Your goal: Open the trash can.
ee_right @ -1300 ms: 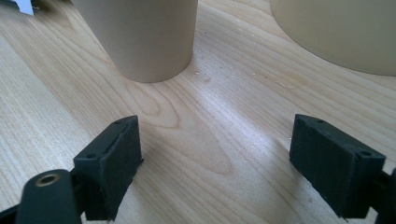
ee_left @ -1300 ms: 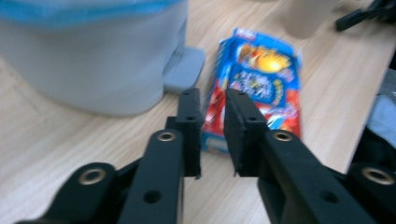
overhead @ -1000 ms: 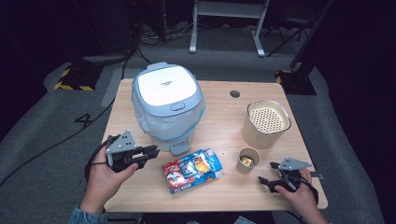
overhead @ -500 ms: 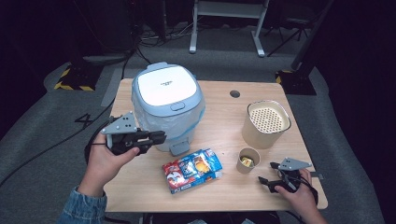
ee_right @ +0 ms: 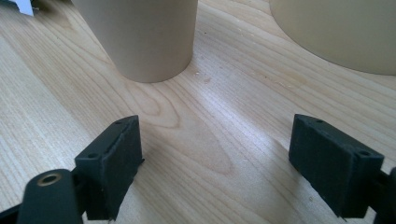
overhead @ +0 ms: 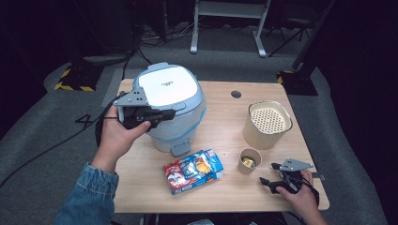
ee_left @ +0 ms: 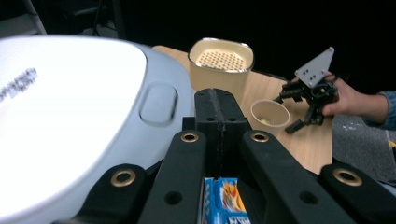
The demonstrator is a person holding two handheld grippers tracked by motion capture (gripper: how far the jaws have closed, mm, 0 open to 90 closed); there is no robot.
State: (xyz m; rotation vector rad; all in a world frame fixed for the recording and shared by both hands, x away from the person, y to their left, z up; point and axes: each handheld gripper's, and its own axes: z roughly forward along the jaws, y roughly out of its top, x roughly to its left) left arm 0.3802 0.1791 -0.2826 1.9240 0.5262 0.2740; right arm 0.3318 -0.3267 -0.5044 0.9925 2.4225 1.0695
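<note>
- While one rice cooker (overhead: 169, 105) stands at the far left of the table (overhead: 220, 117), its white lid down, the left gripper (overhead: 162, 115) hovers over the cooker's near left edge, held in a hand (overhead: 117, 138) with a denim sleeve (overhead: 89, 197).
- In the left gripper view the two black jaws are pressed together with nothing between them, having just been closing; they point across the lid toward the far side of the table.
- One right gripper (overhead: 268, 181) rests at the table's near right corner in the other hand (overhead: 300, 197); in the right gripper view its two pads (ee_right: 114, 161) stand well apart over bare wood, pinching nothing.
- One small paper cup (overhead: 249, 161) stands just ahead of the right gripper, with something yellow inside; what it is cannot be told.
- One larger beige container (overhead: 267, 124) with a perforated insert stands beyond the cup, near it but apart.
- One colourful snack packet (overhead: 193, 170) lies flat near the table's front edge, in front of the cooker and left of the cup.
- One round dark hole (overhead: 236, 94) shows in the tabletop behind the cooker.
</note>
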